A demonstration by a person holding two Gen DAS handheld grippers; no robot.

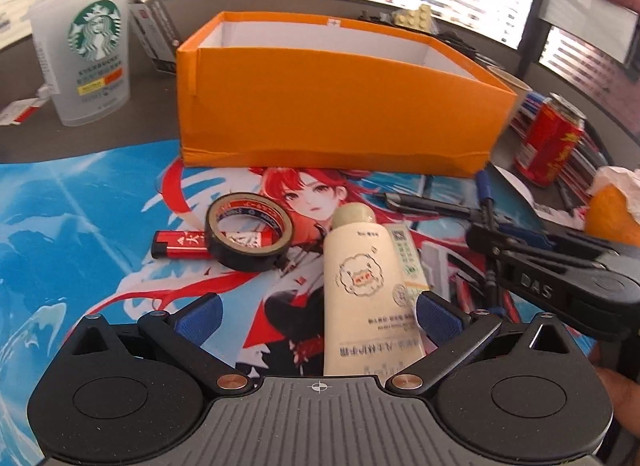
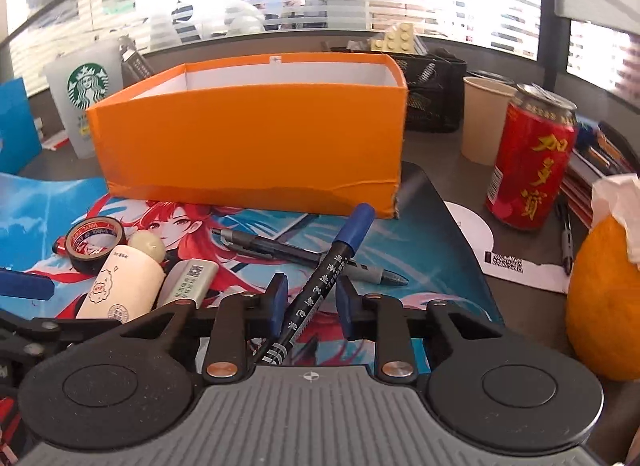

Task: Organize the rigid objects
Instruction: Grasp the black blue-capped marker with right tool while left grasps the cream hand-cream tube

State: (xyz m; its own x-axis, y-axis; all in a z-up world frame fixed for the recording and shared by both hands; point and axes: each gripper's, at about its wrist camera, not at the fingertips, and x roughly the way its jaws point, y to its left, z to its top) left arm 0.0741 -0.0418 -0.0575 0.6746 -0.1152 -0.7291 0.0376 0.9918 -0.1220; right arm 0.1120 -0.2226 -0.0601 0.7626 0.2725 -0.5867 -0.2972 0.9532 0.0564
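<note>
An orange box [image 1: 332, 105] [image 2: 256, 145] stands open-topped at the back of the printed mat [image 1: 60, 225]. My left gripper [image 1: 318, 314] is open wide. A cream tube [image 1: 368, 278] [image 2: 124, 286] lies between its fingers, close to the right pad and not touching it. A black tape roll [image 1: 248, 234] leans on a red lighter [image 1: 180, 244] ahead to the left. My right gripper [image 2: 312, 302] straddles a black marker with a blue cap [image 2: 320, 278]. Its pads stand close on either side with small gaps showing. The marker rests across a grey-black pen [image 2: 280, 250].
A frosted Starbucks cup [image 1: 88, 53] stands at the back left. On the right are a red can [image 2: 528, 161], a paper cup [image 2: 480, 117], a black mesh organizer [image 2: 432, 93] and an orange fruit [image 2: 604, 306] under a tissue. A white sticker-labelled block [image 2: 192, 276] lies beside the tube.
</note>
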